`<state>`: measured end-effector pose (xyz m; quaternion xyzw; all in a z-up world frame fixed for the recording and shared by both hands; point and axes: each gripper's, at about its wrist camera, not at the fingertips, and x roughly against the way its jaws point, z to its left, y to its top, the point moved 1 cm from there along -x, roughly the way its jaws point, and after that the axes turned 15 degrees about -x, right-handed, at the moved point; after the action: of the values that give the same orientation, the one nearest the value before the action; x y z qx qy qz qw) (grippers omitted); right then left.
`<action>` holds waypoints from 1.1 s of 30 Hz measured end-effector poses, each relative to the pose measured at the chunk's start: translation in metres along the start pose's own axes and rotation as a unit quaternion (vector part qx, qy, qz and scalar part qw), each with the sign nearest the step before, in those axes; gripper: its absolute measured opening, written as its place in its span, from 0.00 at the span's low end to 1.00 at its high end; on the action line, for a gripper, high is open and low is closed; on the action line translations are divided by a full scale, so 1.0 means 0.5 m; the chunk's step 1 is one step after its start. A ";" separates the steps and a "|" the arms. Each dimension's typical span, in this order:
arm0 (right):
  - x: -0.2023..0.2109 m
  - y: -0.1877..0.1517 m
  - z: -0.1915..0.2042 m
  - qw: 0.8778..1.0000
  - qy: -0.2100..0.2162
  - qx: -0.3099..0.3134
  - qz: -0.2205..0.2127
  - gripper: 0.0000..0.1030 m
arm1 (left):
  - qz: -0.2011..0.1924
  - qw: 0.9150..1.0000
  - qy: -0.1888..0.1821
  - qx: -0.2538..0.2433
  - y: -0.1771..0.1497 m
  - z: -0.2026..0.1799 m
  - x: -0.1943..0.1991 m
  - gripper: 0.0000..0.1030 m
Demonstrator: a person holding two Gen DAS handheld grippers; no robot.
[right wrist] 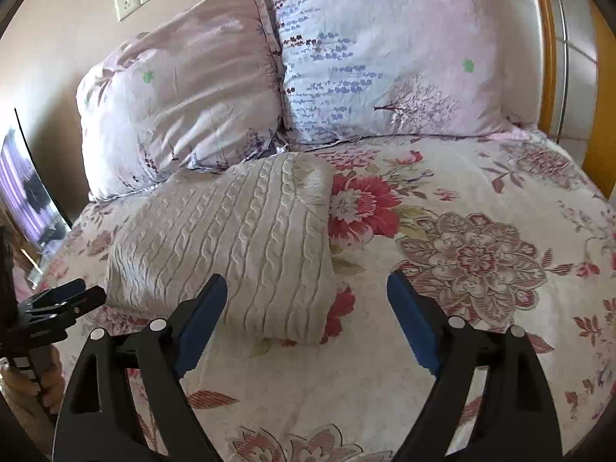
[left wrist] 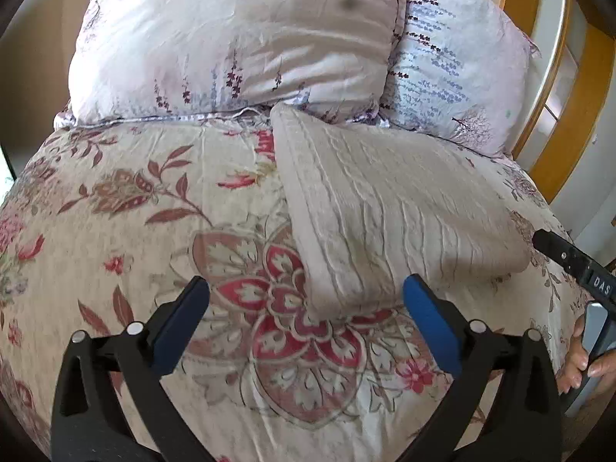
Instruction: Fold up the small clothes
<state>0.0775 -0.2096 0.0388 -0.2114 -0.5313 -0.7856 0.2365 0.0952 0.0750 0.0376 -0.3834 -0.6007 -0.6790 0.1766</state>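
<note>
Since folded, knit sweater (right wrist: 227, 246) lies flat on bed (right wrist: 481, 308) nr pillows (right wrist: 346, 57); left gripper (left wrist: 306, 288) & right gripper (right wrist: 307, 292) jaws wide, holding nothing.

Cable-knit sweater (right wrist: 227, 238) — matt, ribbed wool, perhaps; bedspread (right wrist: 423, 365) — smooth printed cloth; headboard (left wrist: 554, 123) glossy wood.

The letters "DAS" stand in white on a small black block on the right tool (left wrist: 566, 258), at the right edge of the left wrist view. Nothing else is legible.
</note>
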 end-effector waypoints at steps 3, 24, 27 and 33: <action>0.002 -0.015 0.013 1.000 -0.013 0.013 -0.007 0.92 | 0.006 1.000 0.000 0.002 -0.010 -0.013 0.000 0.98; -0.056 -0.099 0.057 0.994 -0.080 0.047 0.060 0.99 | 0.080 0.995 0.037 -0.045 -0.043 -0.085 -0.054 0.98; -0.064 -0.100 0.054 0.992 -0.088 0.044 0.074 0.99 | 0.080 0.995 0.042 -0.044 -0.044 -0.085 -0.055 0.98; -0.077 -0.100 0.053 0.990 -0.099 0.043 0.091 0.99 | 0.081 0.994 0.059 -0.045 -0.044 -0.091 -0.057 0.98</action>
<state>0.0804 -0.1630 -0.0112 -0.3248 -0.5639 -0.7125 0.2623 0.0839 0.0300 0.0024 -0.3972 -0.5253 -0.7102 0.2487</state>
